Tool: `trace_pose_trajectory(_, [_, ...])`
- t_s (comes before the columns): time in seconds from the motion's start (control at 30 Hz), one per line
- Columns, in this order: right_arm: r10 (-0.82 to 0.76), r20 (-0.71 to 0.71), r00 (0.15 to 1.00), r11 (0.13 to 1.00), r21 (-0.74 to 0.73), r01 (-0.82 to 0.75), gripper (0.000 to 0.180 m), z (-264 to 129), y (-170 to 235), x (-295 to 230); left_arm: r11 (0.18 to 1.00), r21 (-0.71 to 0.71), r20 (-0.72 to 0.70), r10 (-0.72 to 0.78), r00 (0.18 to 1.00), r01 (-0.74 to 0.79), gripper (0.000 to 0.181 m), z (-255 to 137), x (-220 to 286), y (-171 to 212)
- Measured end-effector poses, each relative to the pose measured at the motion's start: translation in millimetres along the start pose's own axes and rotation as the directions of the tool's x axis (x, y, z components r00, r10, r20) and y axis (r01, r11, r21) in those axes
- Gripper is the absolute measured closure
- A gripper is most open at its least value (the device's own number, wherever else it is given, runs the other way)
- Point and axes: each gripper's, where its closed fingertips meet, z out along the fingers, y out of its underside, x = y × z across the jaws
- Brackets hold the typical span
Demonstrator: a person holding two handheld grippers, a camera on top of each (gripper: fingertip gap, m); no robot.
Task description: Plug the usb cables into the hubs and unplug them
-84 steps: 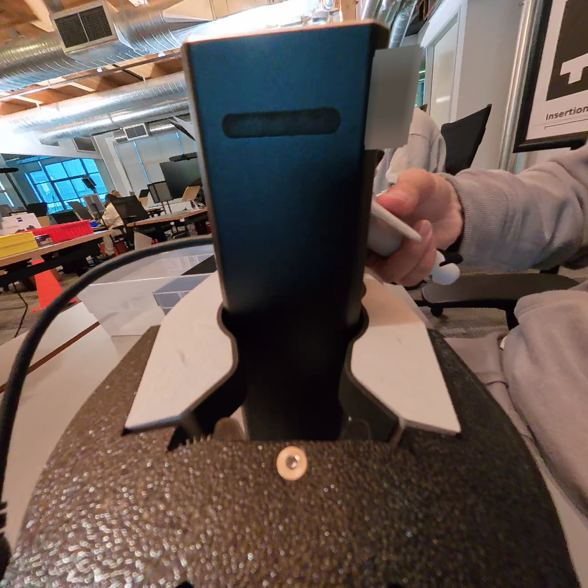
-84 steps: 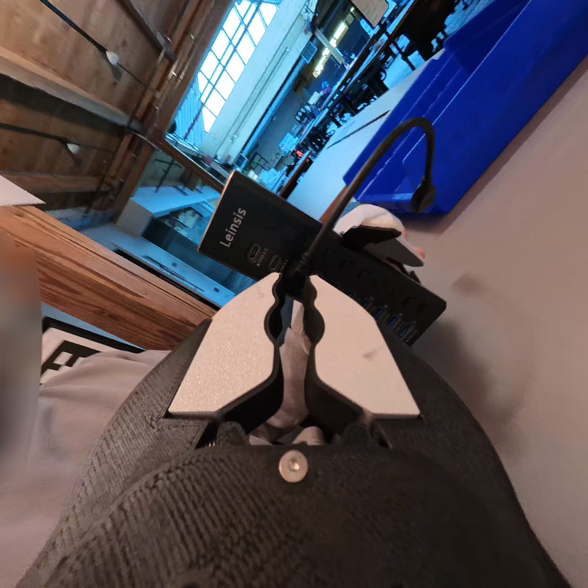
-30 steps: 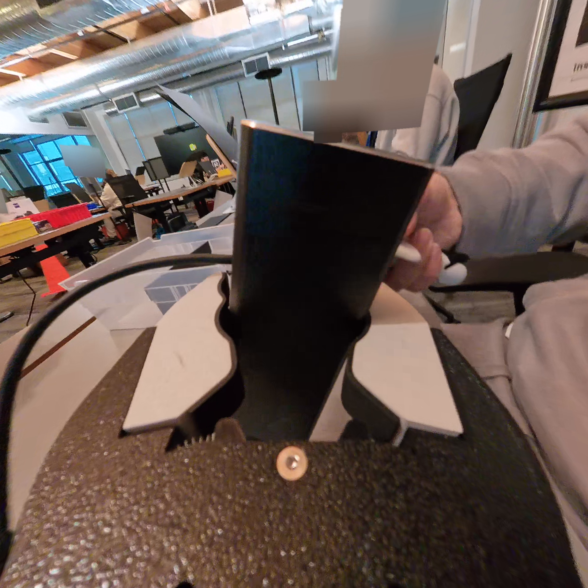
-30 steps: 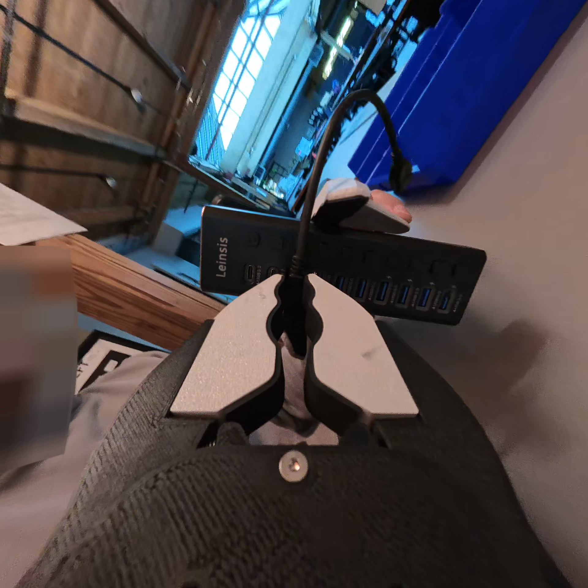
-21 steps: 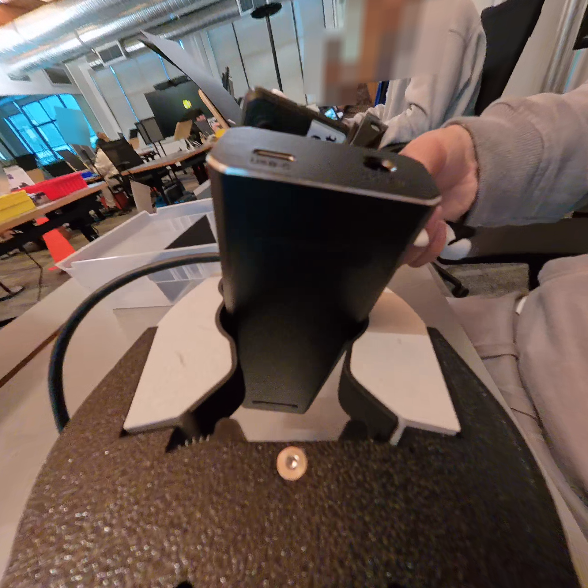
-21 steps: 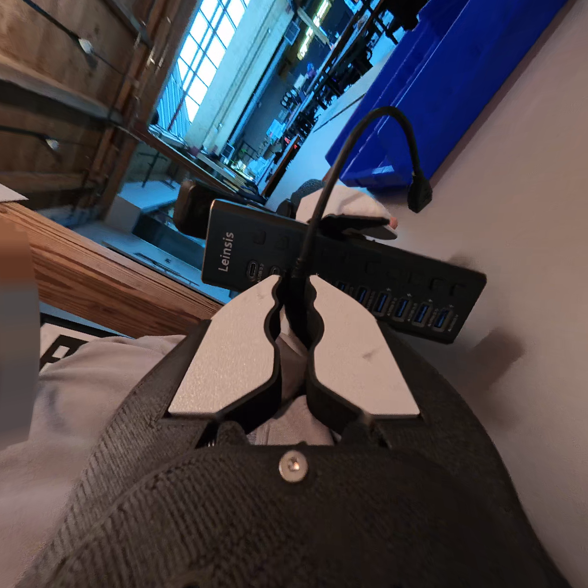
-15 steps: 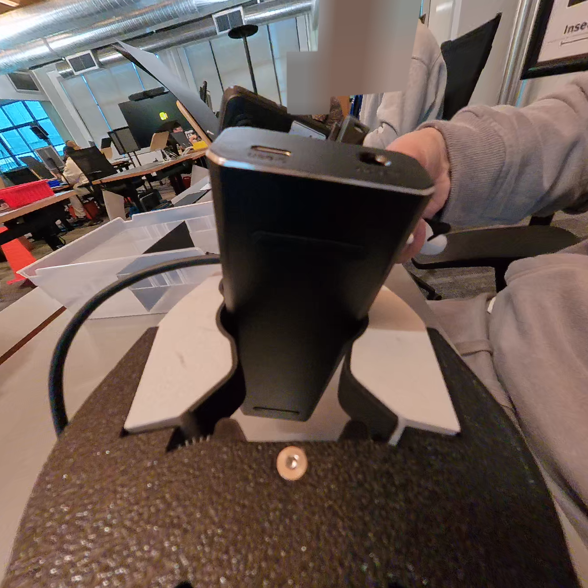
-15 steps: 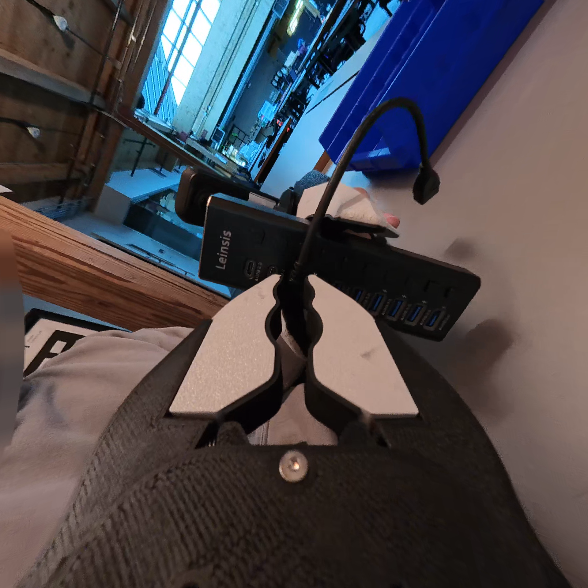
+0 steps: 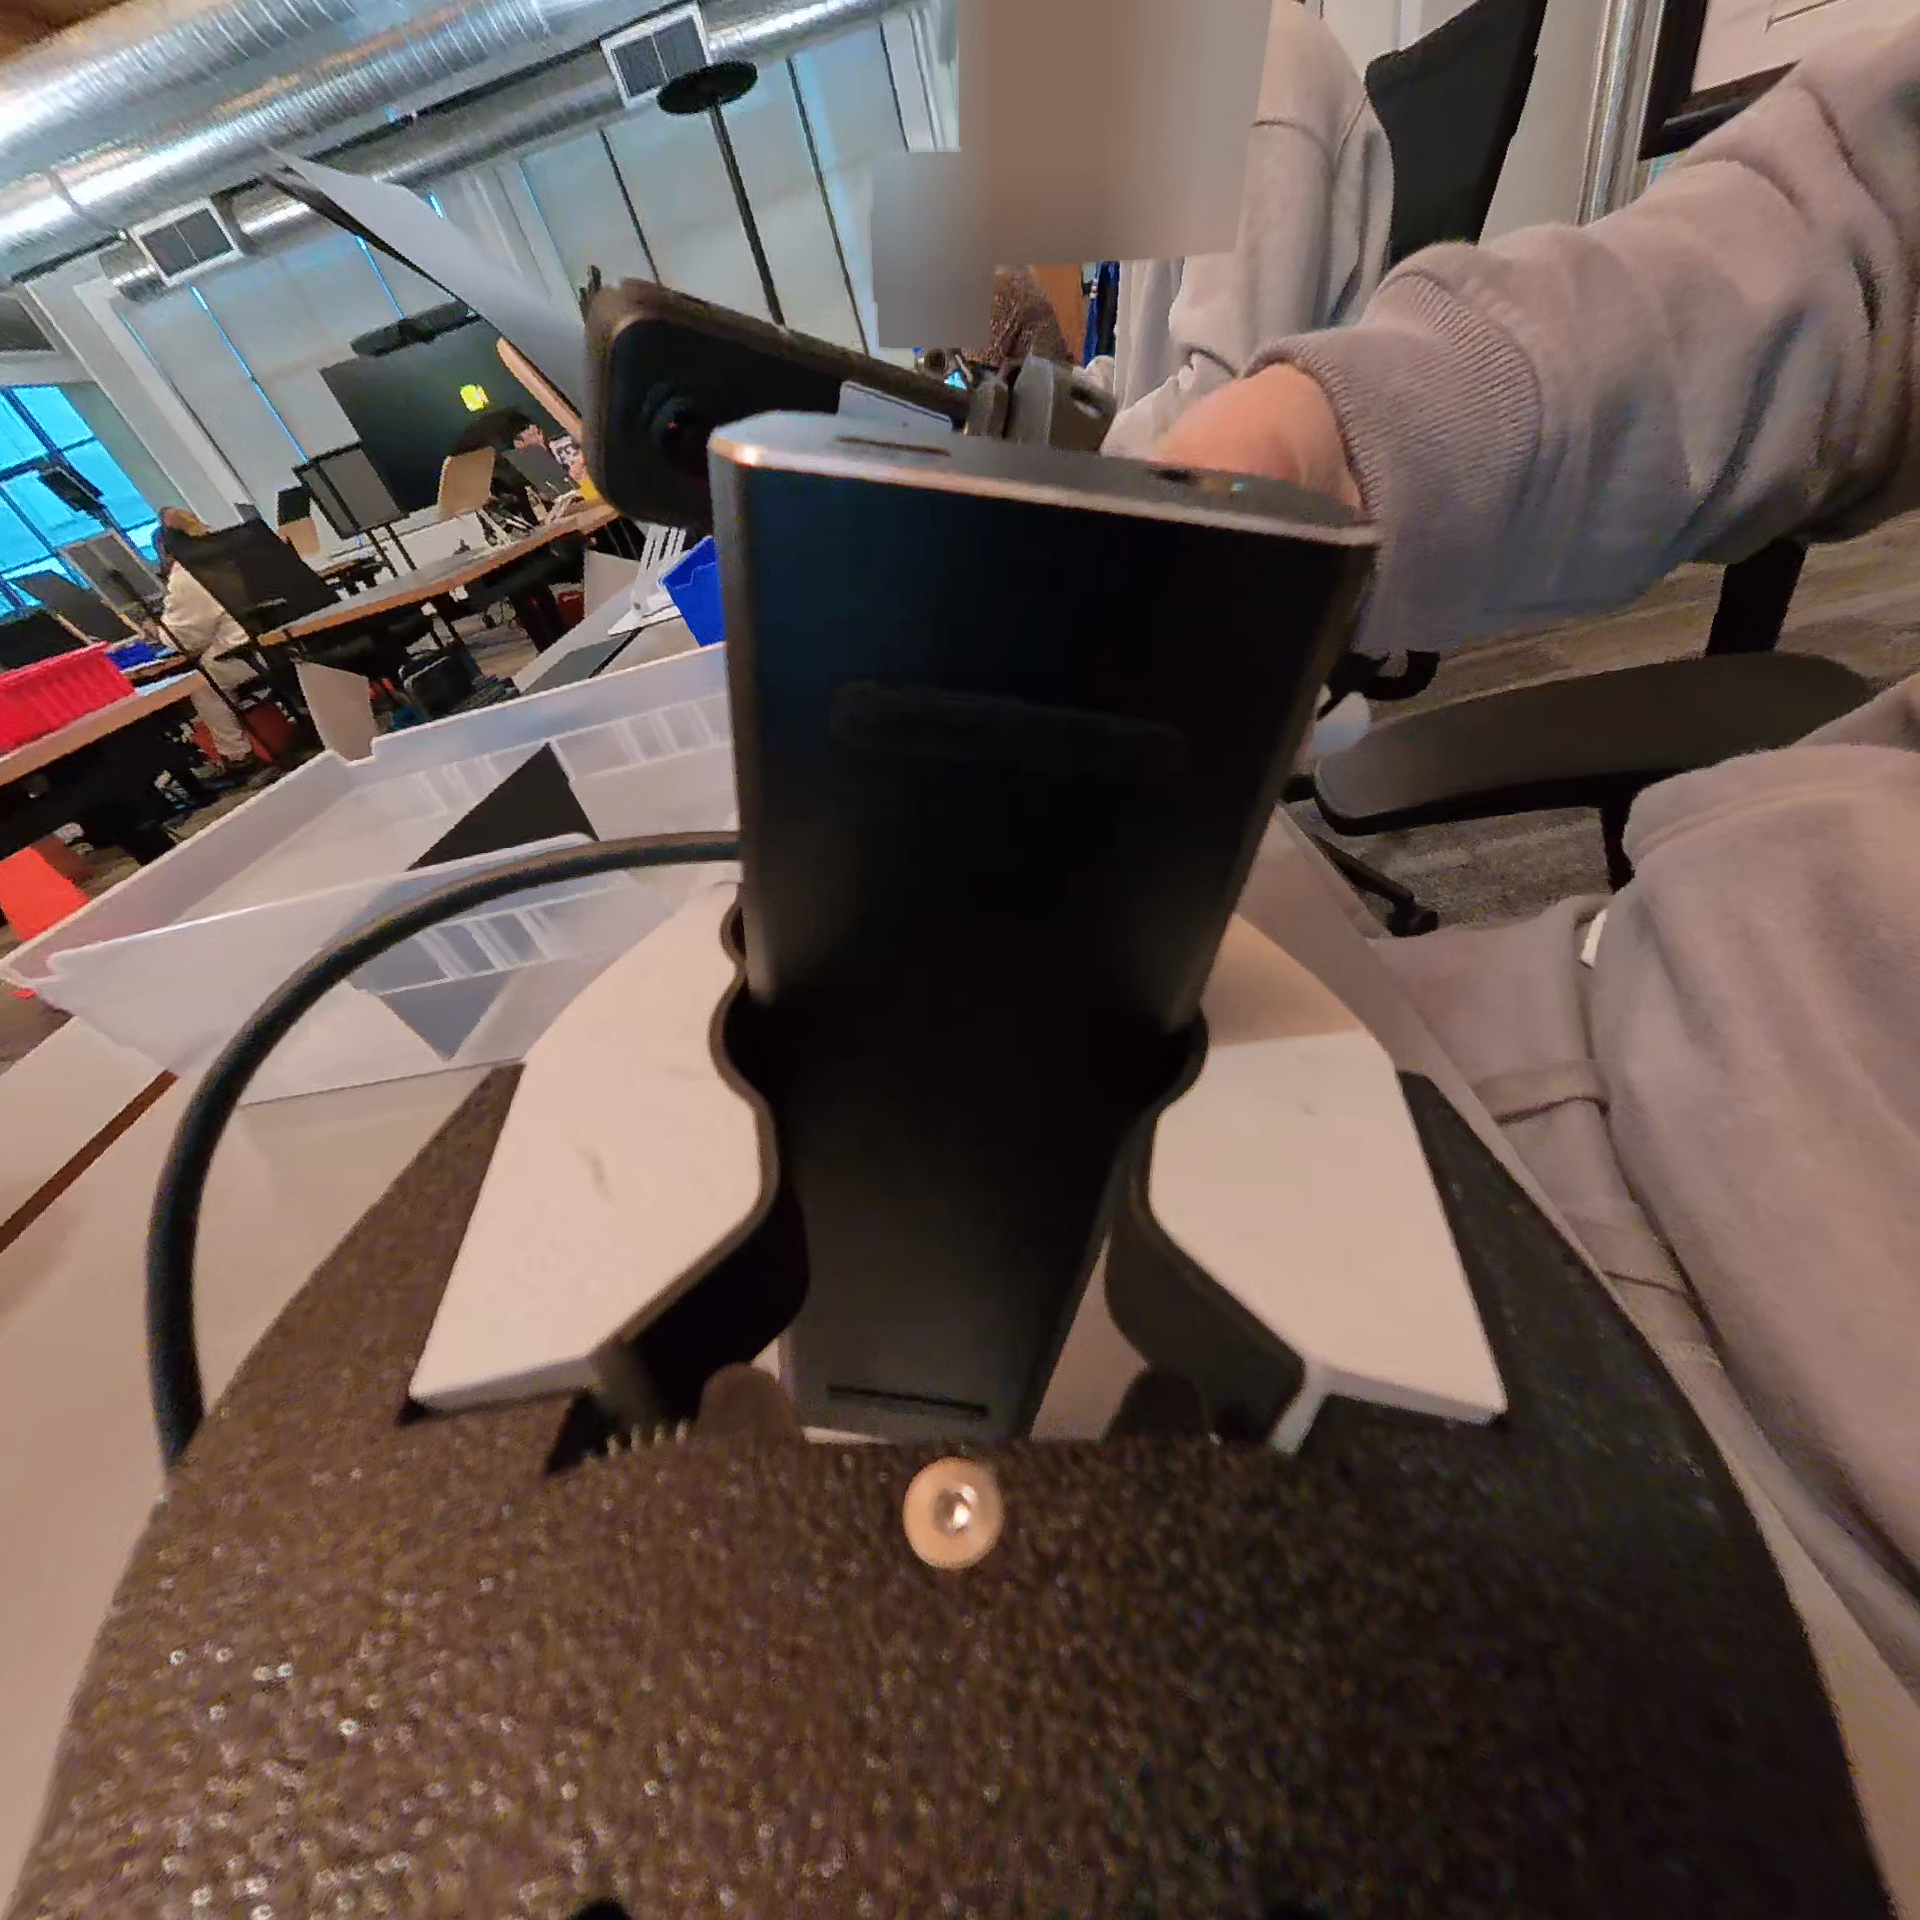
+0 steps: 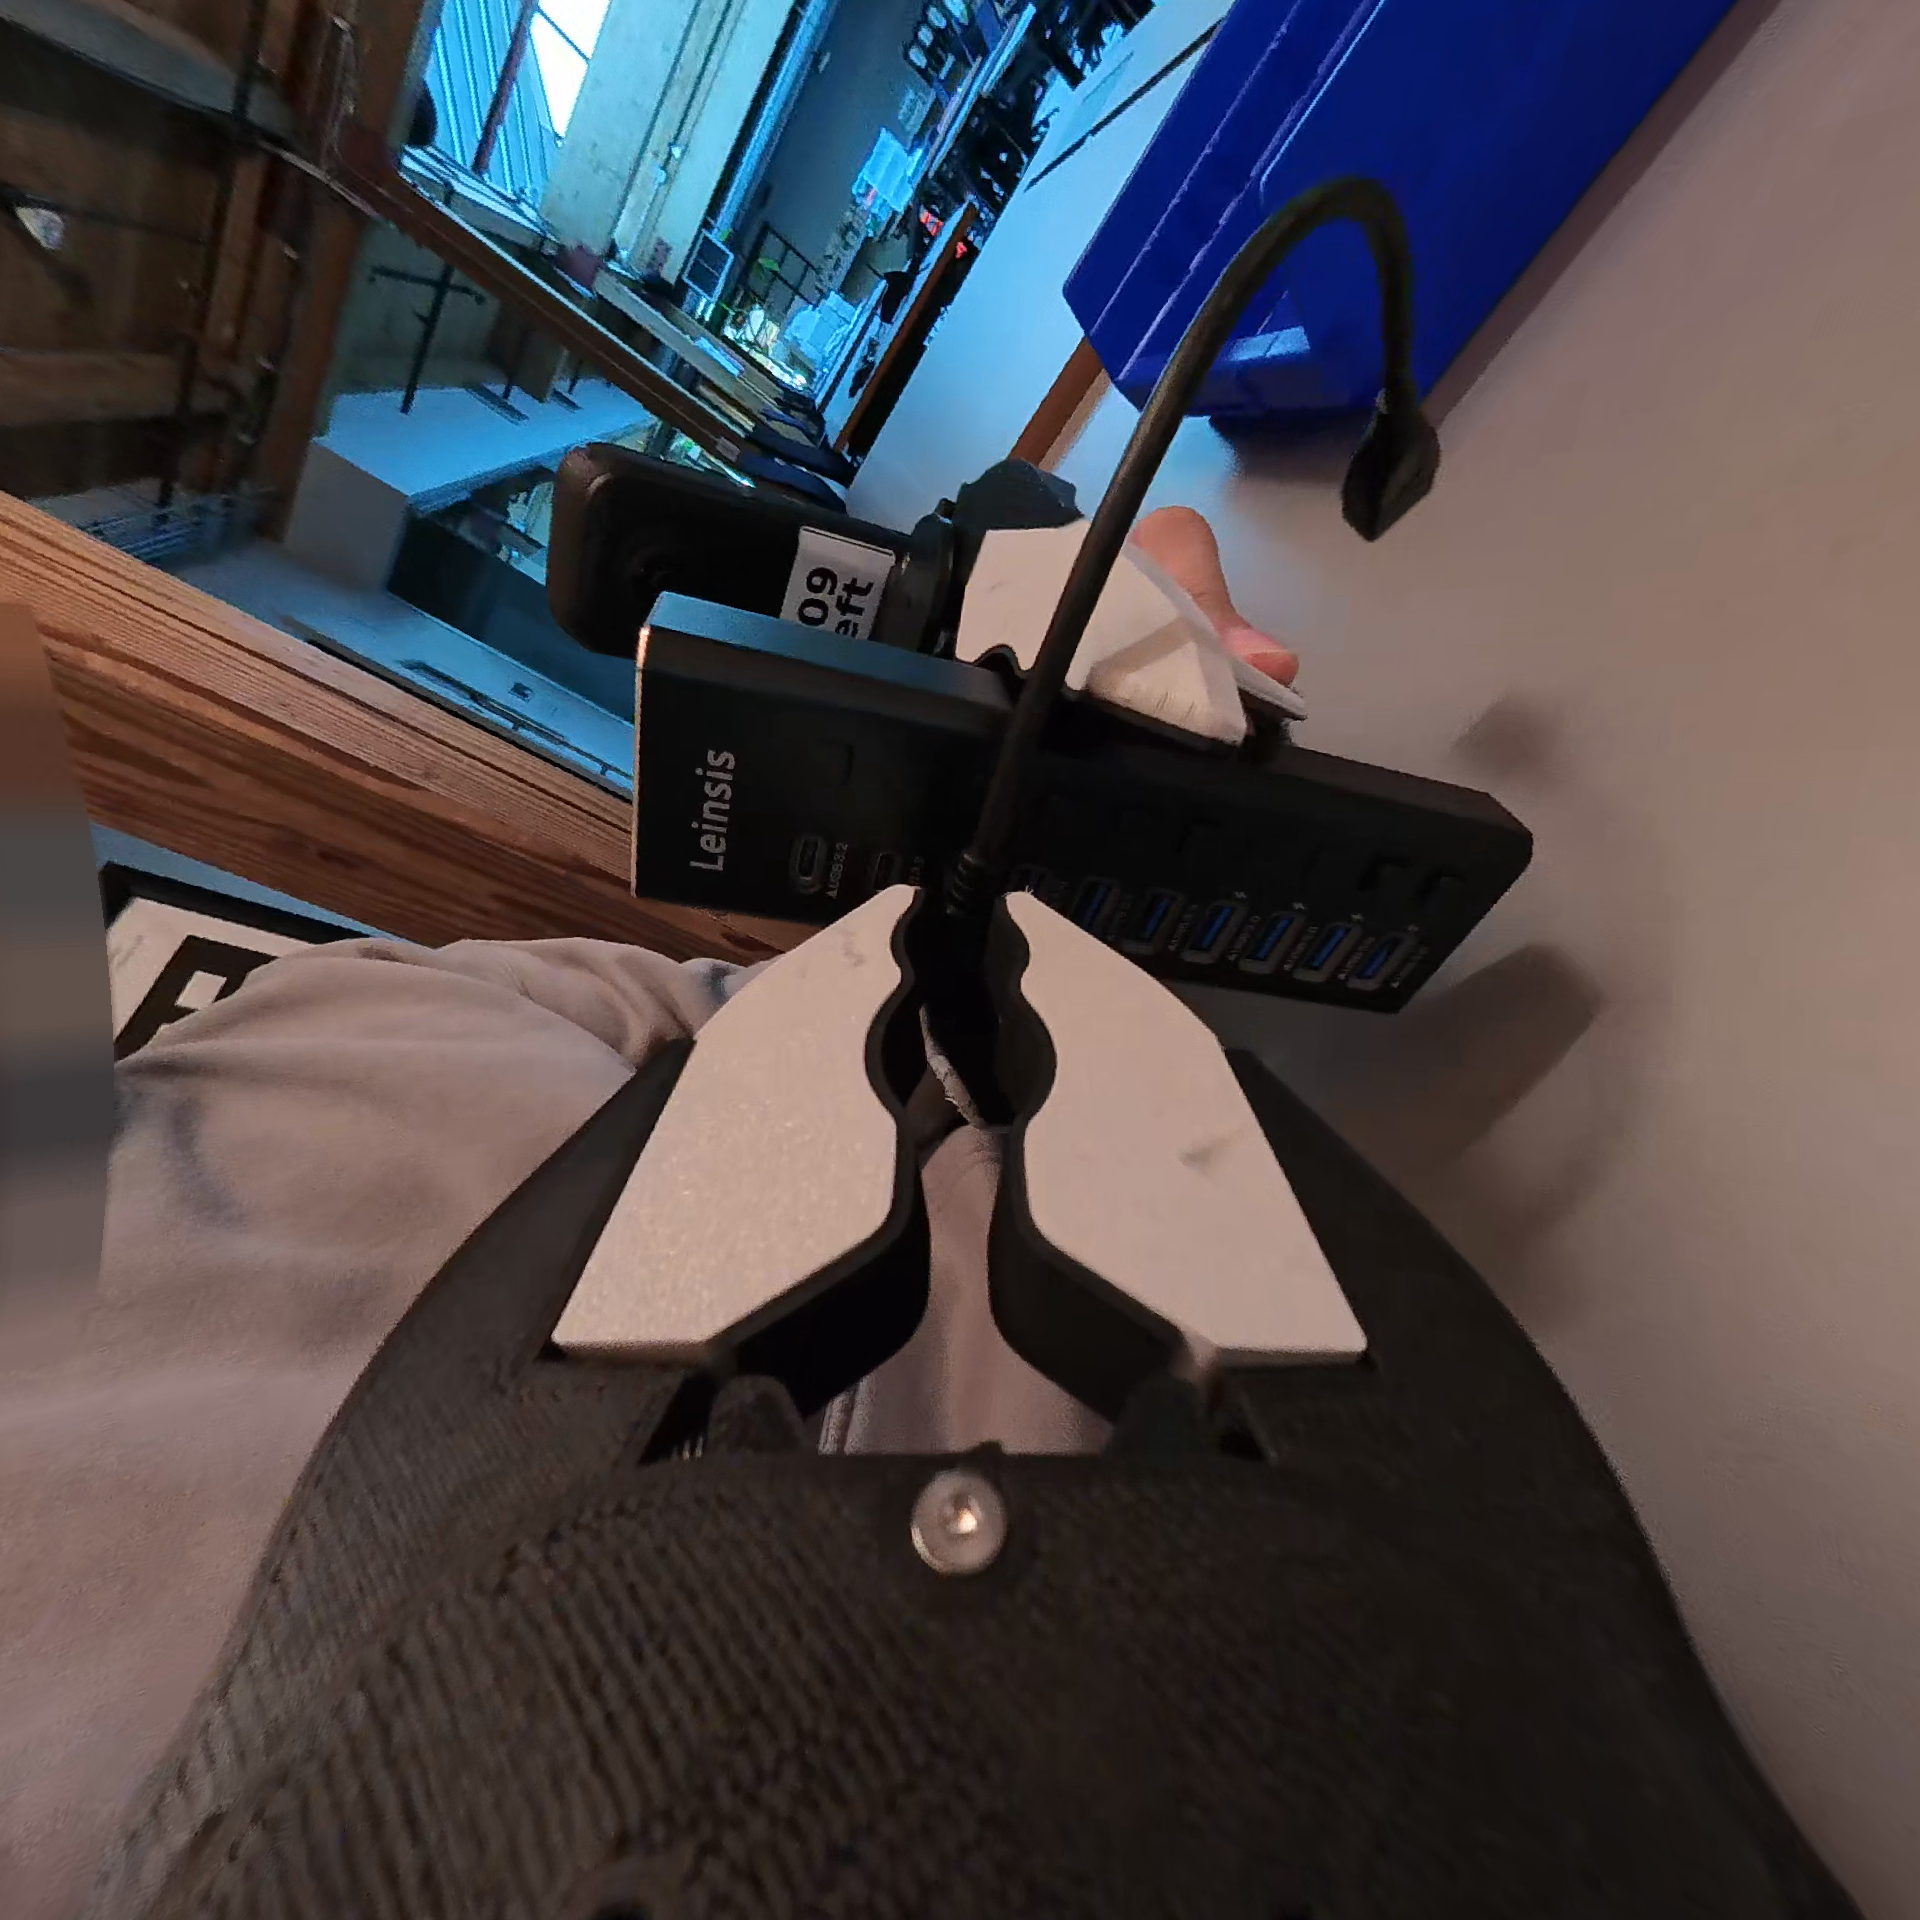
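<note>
We see a clear plastic bin [image 9: 343,883] at the far left part of the pale table [image 9: 62,1195]; its content we cannot tell. Our left tool [image 9: 961,1091] is closed on the long black USB hub [image 9: 997,831], held above the table. Our right tool [image 10: 961,935] is nearly closed and pinches the plug of the thin black USB cable [image 10: 1164,395], just before the hub's port row. A blue plastic bin [image 10: 1455,187] stands behind.
</note>
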Motion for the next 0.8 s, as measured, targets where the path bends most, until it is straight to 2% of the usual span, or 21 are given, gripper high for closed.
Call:
trace_pose_trajectory(0.23, [0.055,0.114,0.992,0.996,0.067,-0.063,0.169,2.0,-3.3,-11.5,0.999,0.054,-0.005,0.009,1.000,-0.009,0.108,-4.0,1.1,-13.9])
trace_pose_trajectory(0.43, [0.058,0.116,0.992,0.996,0.056,-0.065,0.169,-0.7,-0.4,-3.7,0.999,0.035,0.003,0.005,1.000,-0.005,0.107,-1.4,0.3,-6.9])
trace_pose_trajectory(0.53, [0.139,0.166,0.976,0.984,0.083,-0.155,0.170,-0.9,2.2,-4.9,0.999,0.031,-0.030,0.007,1.000,-0.006,0.107,0.0,4.8,-6.7])
trace_pose_trajectory(0.8, [0.068,0.086,0.994,0.991,0.113,-0.078,0.170,1.6,-0.6,-5.4,0.998,0.055,-0.036,-0.020,0.999,0.022,0.107,-0.6,5.2,-6.7])
